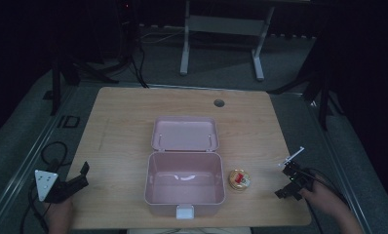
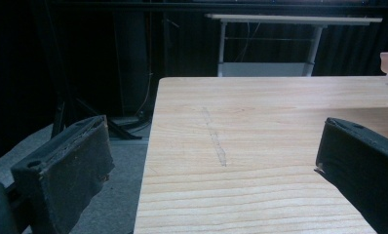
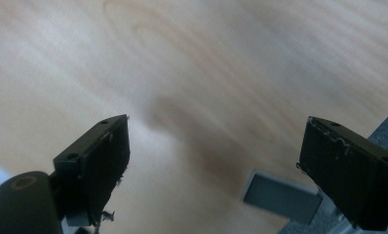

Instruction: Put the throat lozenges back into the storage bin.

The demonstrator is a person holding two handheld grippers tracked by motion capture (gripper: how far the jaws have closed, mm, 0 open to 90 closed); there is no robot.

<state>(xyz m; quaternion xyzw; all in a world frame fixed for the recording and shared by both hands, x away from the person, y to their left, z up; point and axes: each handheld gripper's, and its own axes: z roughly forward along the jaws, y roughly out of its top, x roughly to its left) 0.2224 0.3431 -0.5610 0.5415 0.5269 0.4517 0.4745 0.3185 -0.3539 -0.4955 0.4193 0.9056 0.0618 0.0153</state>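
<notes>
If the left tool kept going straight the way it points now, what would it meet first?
Probably nothing: ahead of the open left tool lies bare table up to its far edge. The pink box sits off to its right.

The high view looks forward and down over the whole counter (image 1: pixel 124 122) from the person's side. The left gripper view sits low at the counter's left edge, facing across it. The right gripper view hangs close above the same wood, tilted down.
</notes>
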